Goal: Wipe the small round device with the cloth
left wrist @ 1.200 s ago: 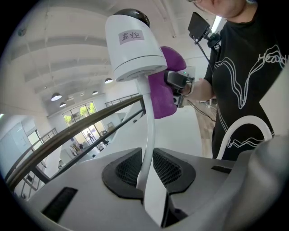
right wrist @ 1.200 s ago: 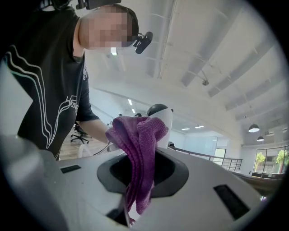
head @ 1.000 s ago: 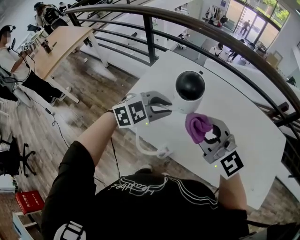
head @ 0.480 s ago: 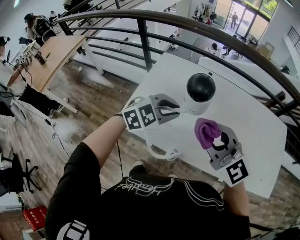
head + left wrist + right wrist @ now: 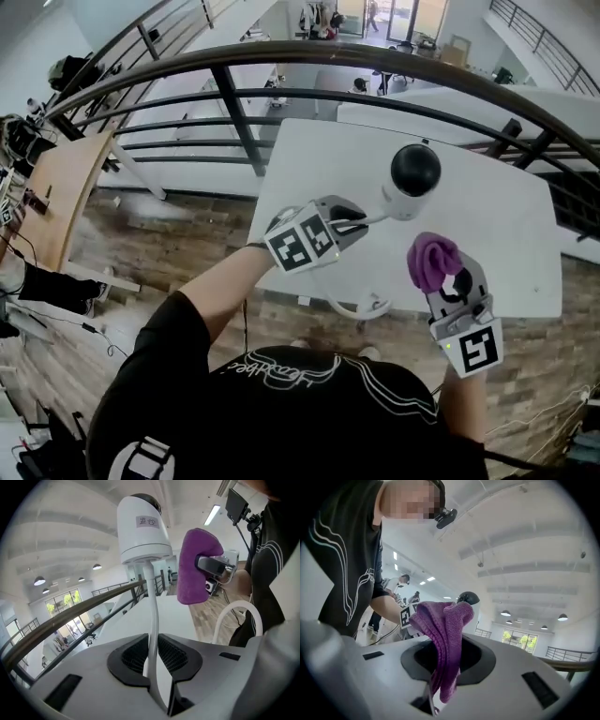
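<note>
The small round device (image 5: 413,178) is white with a black dome, and a white cable (image 5: 370,221) leaves its base. My left gripper (image 5: 354,221) is shut on that cable just left of the device, its jaws still closing. In the left gripper view the cable (image 5: 152,620) runs from the jaws up to the device (image 5: 143,527), which seems raised off the table. My right gripper (image 5: 448,281) is shut on a bunched purple cloth (image 5: 433,260), a little below and right of the device, not touching it. The cloth (image 5: 443,630) fills the right gripper view, with the device (image 5: 468,597) behind it.
The white table (image 5: 319,159) stands against a dark metal railing (image 5: 281,61), with a lower floor beyond. A loop of cable (image 5: 361,307) hangs over the table's near edge. Wooden flooring lies to the left and below.
The head view has swung, so the table sits more squarely in view. The device, the grip on its cable and the held cloth keep about the same arrangement.
</note>
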Tool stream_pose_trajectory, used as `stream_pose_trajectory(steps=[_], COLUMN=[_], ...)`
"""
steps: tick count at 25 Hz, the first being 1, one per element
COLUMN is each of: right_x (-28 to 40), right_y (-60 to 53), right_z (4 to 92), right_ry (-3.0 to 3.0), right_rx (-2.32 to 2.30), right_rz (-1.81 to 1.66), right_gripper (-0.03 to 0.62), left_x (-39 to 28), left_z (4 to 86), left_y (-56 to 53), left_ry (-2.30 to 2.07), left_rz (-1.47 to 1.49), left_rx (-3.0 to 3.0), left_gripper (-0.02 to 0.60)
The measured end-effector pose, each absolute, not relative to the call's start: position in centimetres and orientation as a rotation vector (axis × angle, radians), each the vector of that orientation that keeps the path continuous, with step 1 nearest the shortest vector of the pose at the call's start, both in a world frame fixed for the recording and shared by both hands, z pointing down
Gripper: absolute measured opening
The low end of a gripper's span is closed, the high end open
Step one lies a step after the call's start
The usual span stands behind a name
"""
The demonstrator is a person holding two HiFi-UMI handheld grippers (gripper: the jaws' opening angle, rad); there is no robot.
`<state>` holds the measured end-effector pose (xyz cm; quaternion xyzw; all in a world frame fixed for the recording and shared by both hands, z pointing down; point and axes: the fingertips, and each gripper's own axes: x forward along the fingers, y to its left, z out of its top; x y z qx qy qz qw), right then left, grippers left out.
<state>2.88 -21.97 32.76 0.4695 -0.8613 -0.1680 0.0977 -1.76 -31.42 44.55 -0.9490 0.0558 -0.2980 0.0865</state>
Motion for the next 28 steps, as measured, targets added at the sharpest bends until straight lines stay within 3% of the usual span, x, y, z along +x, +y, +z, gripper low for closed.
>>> stream_pose_trajectory(steps=[14, 28], right_x=[5.8, 0.6], right_y=[-19.4, -21.0], right_z=[32.6, 26.4], right_ry=[-2.357, -1.904], right_rx=[1.627, 2.007], right_rz=[-0.417, -0.596], right_gripper=[0.058, 0.058], left_x=[-1.6, -1.5], left_z=[43.8, 44.0], left_y=[-30.9, -30.7], left_ry=[0.000, -0.341], left_rz=[-0.896, -0.769], left_rx=[-2.858, -2.962], left_gripper=[0.064, 0.063])
